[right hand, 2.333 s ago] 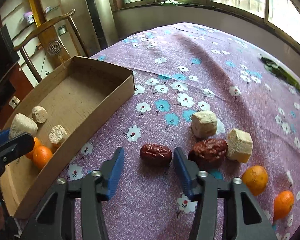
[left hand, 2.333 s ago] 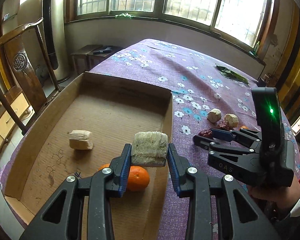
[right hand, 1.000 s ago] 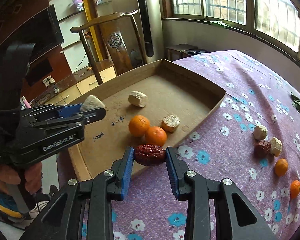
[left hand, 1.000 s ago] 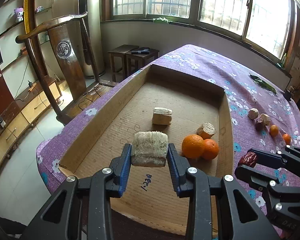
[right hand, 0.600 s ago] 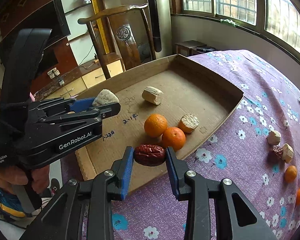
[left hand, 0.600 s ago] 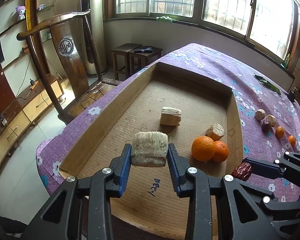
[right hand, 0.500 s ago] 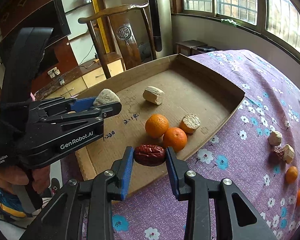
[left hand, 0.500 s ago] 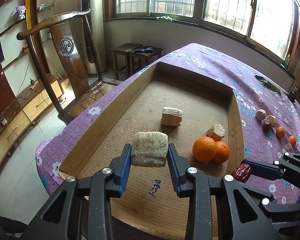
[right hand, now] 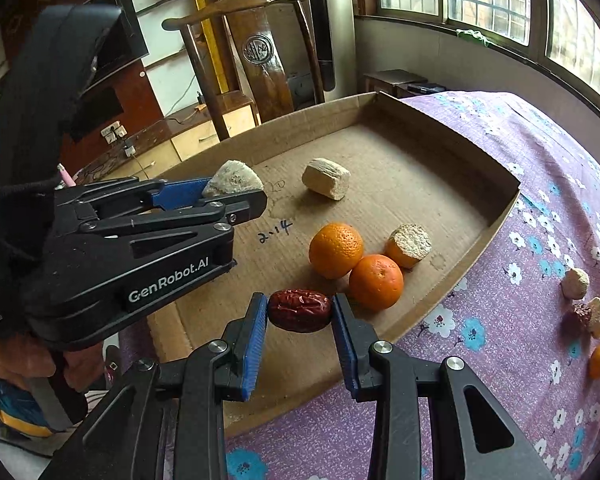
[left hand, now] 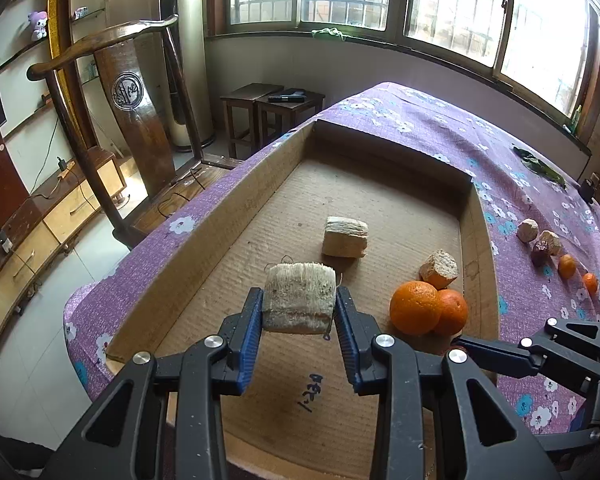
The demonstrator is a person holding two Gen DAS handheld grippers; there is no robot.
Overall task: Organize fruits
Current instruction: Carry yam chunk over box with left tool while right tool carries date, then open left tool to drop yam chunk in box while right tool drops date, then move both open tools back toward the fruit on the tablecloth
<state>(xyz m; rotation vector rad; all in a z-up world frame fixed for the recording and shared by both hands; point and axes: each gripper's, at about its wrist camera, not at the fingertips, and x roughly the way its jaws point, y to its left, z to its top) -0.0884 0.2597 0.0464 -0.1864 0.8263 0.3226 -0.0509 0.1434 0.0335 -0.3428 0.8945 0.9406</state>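
My left gripper [left hand: 299,312] is shut on a pale fibrous chunk [left hand: 299,297] and holds it above the near end of the cardboard box [left hand: 204,236]. It also shows in the right wrist view [right hand: 236,196]. My right gripper [right hand: 299,314] is shut on a red date [right hand: 300,310] over the box's near right side. Two oranges [left hand: 414,307] [left hand: 452,311] and two pale chunks [left hand: 346,237] [left hand: 439,269] lie in the box.
On the purple flowered tablecloth [left hand: 540,184] right of the box lie two pale chunks [left hand: 527,230], a date [left hand: 539,247] and two small oranges [left hand: 567,266]. A wooden chair [left hand: 132,92] stands left of the table. Green leaves [left hand: 540,168] lie far back.
Both grippers have moved over the near end of the box with their loads. The right gripper has come further in, so the date is hidden behind its fingers in the left wrist view.
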